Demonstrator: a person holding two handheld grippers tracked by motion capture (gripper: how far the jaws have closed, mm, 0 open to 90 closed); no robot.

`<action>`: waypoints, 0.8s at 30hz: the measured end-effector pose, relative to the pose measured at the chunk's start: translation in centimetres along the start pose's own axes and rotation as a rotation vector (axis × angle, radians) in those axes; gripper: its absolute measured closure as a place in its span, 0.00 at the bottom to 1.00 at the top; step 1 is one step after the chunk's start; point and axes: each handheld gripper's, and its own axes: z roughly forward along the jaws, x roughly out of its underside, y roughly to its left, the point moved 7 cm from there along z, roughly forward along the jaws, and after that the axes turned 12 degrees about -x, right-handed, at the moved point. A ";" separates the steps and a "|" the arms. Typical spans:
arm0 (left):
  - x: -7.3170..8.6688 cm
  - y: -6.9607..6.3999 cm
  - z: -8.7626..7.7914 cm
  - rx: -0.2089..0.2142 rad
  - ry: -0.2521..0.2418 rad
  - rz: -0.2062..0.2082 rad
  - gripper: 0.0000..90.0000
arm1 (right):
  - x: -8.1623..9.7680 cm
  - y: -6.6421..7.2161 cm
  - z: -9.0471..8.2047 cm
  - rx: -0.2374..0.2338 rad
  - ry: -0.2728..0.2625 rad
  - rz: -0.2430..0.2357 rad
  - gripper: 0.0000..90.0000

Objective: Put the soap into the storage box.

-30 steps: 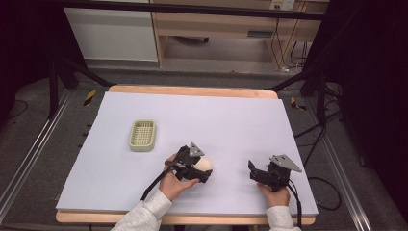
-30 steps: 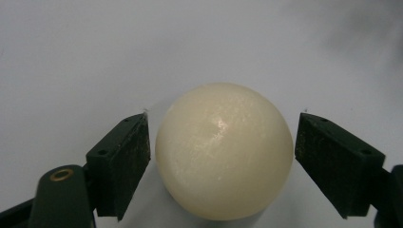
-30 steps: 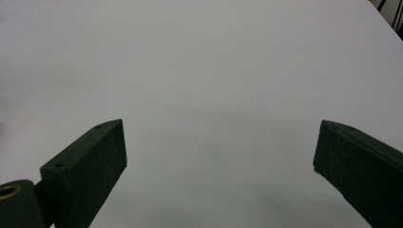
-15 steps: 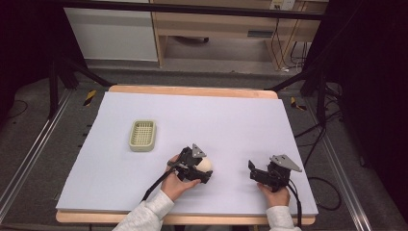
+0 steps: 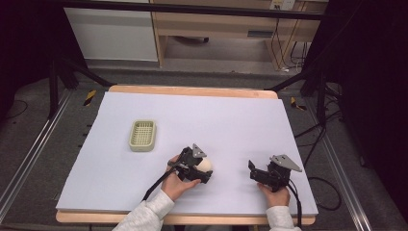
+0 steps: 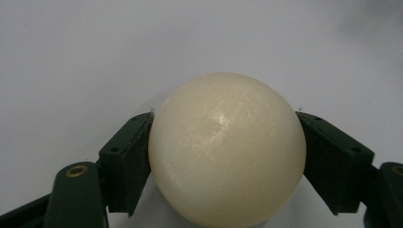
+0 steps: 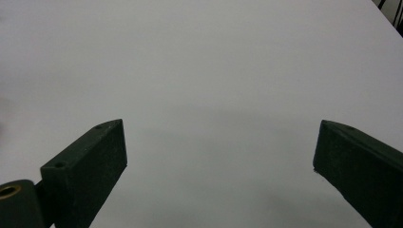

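Observation:
A cream-coloured ball (image 6: 227,149) sits between the two jaws of my left gripper (image 6: 223,164), which press on its sides. In the high view that ball (image 5: 205,165) lies low on the white table sheet with the left gripper (image 5: 201,171) shut around it. My right gripper (image 5: 254,173) rests near the table's front right, its jaws spread wide. Nothing but bare sheet lies between them in the right gripper view (image 7: 219,156).
A pale green slotted soap dish (image 5: 142,135) lies on the sheet to the left of the ball. The white sheet (image 5: 216,115) covers a wooden table. Dark stands and cables flank the table.

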 end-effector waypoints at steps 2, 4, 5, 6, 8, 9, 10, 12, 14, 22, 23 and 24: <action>0.0 0.0 0.0 0.000 0.001 -0.002 0.27 | 0.0 0.0 0.0 -0.001 0.000 0.000 0.05; 0.0 0.0 0.0 -0.001 -0.001 -0.003 0.27 | 0.0 0.0 0.0 0.000 0.000 0.001 0.05; 0.0 0.0 0.0 0.001 0.001 -0.004 0.27 | 0.0 0.0 0.0 0.000 0.000 0.001 0.05; 0.0 0.1 0.0 -0.002 0.004 -0.004 0.27 | 0.0 0.0 0.0 -0.001 0.000 0.000 0.05; 0.0 0.1 -0.1 -0.004 0.007 -0.003 0.27 | 0.0 0.0 0.0 0.000 0.002 0.000 0.05; 0.1 0.1 -0.2 -0.002 0.012 -0.003 0.27 | 0.0 0.0 0.0 -0.002 0.000 0.000 0.05; 0.1 0.2 -0.2 -0.004 0.013 -0.002 0.27 | 0.0 0.0 0.0 -0.001 0.000 0.001 0.05; 0.1 0.2 -0.3 -0.004 0.017 0.002 0.27 | 0.0 0.0 0.0 -0.001 0.000 0.002 0.05; 0.1 0.3 -0.4 -0.001 0.014 0.000 0.27 | 0.0 0.0 0.0 -0.001 0.000 0.002 0.05; -0.2 0.7 -1.4 0.001 -0.006 -0.007 0.27 | 0.0 0.0 0.0 0.000 0.000 0.000 0.05; -0.2 0.7 -1.5 0.002 -0.004 -0.004 0.27 | 0.0 0.0 0.0 0.000 0.000 0.000 0.05; -0.2 0.8 -1.6 0.002 -0.005 0.001 0.27 | 0.0 0.0 0.0 -0.001 0.000 0.000 0.05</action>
